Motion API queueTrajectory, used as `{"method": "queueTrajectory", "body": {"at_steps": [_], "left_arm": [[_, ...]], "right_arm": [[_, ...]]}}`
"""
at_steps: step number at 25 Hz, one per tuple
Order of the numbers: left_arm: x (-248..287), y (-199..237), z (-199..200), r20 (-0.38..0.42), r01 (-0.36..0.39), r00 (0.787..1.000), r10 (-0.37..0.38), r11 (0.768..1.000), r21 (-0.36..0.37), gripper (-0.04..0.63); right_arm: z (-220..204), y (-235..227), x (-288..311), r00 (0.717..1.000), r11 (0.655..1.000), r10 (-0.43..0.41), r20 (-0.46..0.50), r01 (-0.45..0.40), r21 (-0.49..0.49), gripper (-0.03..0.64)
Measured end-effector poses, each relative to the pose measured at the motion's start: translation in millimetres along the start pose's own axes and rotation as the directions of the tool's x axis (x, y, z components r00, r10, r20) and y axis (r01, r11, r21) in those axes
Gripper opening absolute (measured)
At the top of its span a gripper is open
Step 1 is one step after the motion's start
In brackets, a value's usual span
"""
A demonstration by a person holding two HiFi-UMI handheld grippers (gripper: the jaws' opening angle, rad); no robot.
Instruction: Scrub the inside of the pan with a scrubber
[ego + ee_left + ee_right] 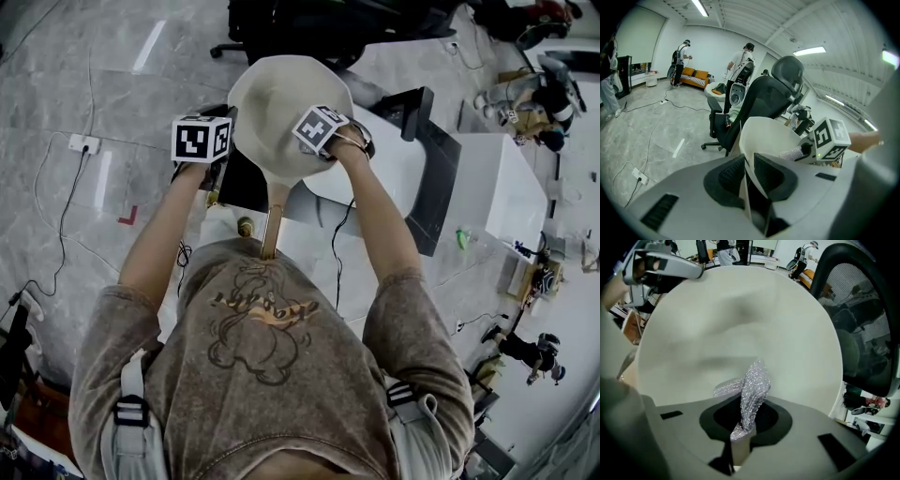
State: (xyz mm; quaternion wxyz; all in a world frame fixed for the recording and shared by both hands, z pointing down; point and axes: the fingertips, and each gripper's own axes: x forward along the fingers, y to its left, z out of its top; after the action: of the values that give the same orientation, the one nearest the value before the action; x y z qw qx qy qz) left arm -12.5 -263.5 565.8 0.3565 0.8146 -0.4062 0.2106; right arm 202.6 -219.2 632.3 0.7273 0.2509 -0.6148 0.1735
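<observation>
clamping the rim of the cream pan [277, 86], the left hand-held gripper [749, 176] has its two dark pads pressed on either side of the thin side wall, which stands edge-on between them in the left gripper view. in the head view this hand-held gripper sits at about 9 o'clock on the pan, and the pan is held up off the floor in front of the person's chest, tilted so that its hollow faces the other hand. its wooden handle [272, 223] points down to 6 o'clock, toward the person's shirt.

the right hand-held gripper [744, 423] comes in from about 3 o'clock on the rim, and its jaws are closed on the lower end of a silvery mesh scrubber [753, 384]. the scrubber rises out of the jaws toward 12 o'clock, with one lobe spreading to 10 o'clock, and lies against the pale inner face of the pan, which fills nearly the whole right gripper view. the contact point looks low in the bowl, nearer 6 o'clock than the middle.

a black office chair [761, 96] stands just beyond the pan at 12 o'clock in the left gripper view.
</observation>
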Motion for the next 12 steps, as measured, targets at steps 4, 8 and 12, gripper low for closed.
{"method": "queueTrajectory", "body": {"at_steps": [4, 8, 12], "left_arm": [[-2, 1, 1, 0.004, 0.0, 1.0, 0.0, 1.0, -0.006, 0.067], [-2, 0, 0, 0.006, -0.001, 1.0, 0.001, 1.0, -0.011, 0.067], [-1, 1, 0, 0.004, -0.001, 1.0, 0.001, 1.0, -0.013, 0.067]], "right_arm": [[11, 35, -6, 0.993, 0.993, 0.114, 0.031, -0.114, -0.003, 0.064], [46, 63, 0, 0.957, 0.974, 0.213, 0.196, -0.224, 0.036, 0.064], [72, 67, -1, 0.932, 0.964, 0.24, 0.272, -0.261, 0.045, 0.064]]}}
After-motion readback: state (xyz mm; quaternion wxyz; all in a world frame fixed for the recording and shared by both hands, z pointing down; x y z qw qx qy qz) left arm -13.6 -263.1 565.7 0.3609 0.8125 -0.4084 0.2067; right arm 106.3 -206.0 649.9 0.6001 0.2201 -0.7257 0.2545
